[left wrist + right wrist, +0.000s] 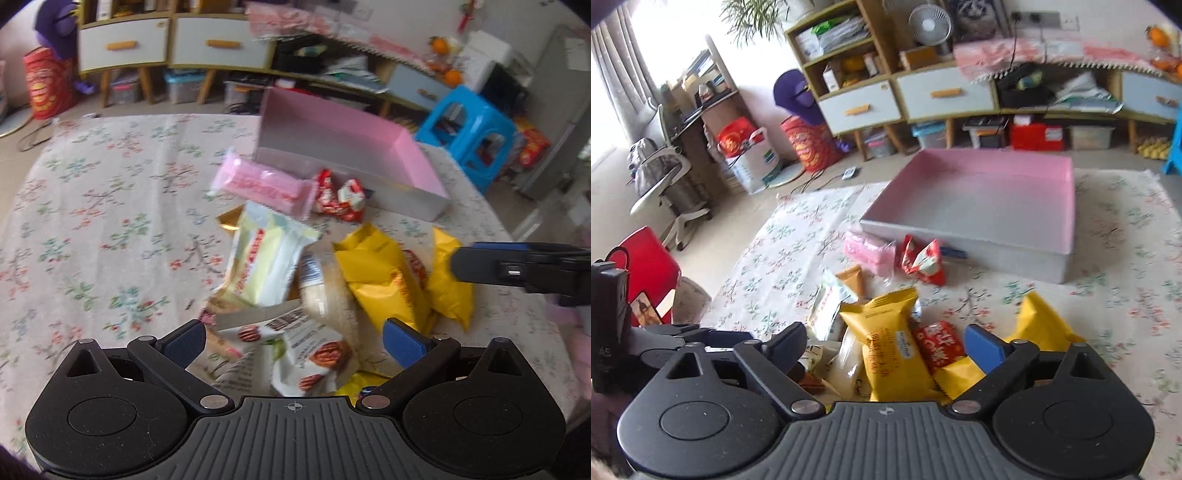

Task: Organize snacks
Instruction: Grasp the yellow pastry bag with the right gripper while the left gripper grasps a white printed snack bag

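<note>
- Pink box (979,192) at far side of table, nothing in it that I see.
- Snack pile (886,347) near me, all unsorted.
- Left gripper (295,341) and right gripper (886,343) both spread over the pile, pinching nothing.

A floral tablecloth (783,258) bears a pink box (1015,236) and snack packets (894,350).

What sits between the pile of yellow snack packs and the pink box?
In the right wrist view, a red-and-white packet and a pink wrapped snack lie just before the pink box, beyond the yellow packs; the rest is bare floral cloth.
</note>
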Demonstrator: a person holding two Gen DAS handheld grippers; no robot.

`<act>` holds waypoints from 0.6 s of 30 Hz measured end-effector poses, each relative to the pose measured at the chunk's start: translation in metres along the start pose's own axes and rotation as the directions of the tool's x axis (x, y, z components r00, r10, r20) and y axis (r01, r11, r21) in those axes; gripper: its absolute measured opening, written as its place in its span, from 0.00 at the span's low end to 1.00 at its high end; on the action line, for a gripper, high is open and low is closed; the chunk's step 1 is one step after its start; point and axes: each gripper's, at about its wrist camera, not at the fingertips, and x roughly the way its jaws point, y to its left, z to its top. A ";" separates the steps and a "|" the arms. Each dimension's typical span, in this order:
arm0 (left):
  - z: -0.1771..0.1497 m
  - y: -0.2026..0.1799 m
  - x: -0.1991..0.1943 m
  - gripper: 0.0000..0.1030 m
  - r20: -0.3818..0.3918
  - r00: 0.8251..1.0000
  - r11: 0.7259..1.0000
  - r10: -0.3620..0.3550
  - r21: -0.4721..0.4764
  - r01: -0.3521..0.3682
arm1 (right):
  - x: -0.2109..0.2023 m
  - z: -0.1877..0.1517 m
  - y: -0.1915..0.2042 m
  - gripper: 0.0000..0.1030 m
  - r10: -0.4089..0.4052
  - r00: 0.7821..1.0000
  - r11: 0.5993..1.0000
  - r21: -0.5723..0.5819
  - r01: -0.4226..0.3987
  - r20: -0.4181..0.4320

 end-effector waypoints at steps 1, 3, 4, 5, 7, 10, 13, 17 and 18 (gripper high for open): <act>0.000 0.000 0.002 0.98 -0.001 1.000 0.999 -0.020 0.027 0.020 | 0.004 -0.002 -0.002 0.74 0.014 1.000 1.000 0.010 -0.014 -0.009; 0.001 -0.004 0.003 0.98 0.001 0.999 0.995 -0.037 0.090 0.037 | 0.011 -0.005 -0.005 0.69 0.045 0.999 0.999 0.029 -0.044 -0.030; 0.001 -0.006 0.004 0.98 0.003 0.999 0.993 -0.038 0.114 0.037 | 0.015 -0.006 -0.005 0.68 0.056 0.998 0.998 0.031 -0.054 -0.043; 0.001 -0.008 0.005 0.98 0.003 0.999 0.989 -0.041 0.139 0.040 | 0.016 -0.008 -0.003 0.67 0.066 0.997 0.998 0.026 -0.064 -0.050; 0.001 -0.013 0.009 0.98 -0.006 0.999 0.982 -0.045 0.184 0.046 | 0.020 -0.010 -0.001 0.66 0.068 0.995 0.998 0.001 -0.068 -0.068; 0.001 -0.023 0.014 0.97 -0.017 0.999 0.960 -0.040 0.277 0.043 | 0.027 -0.014 0.003 0.64 0.049 0.994 0.998 -0.034 -0.052 -0.102; -0.002 -0.028 0.019 0.93 -0.039 0.999 0.932 -0.035 0.359 0.046 | 0.030 -0.018 0.003 0.60 0.034 0.992 0.998 -0.054 -0.041 -0.124; -0.006 -0.030 0.022 0.89 -0.058 0.998 0.911 -0.021 0.409 0.043 | 0.030 -0.020 0.004 0.55 0.026 0.991 0.996 -0.076 -0.036 -0.128; -0.007 -0.031 0.022 0.89 -0.058 0.998 0.906 -0.010 0.422 0.034 | 0.030 -0.021 0.004 0.52 0.021 0.992 0.996 -0.080 -0.032 -0.127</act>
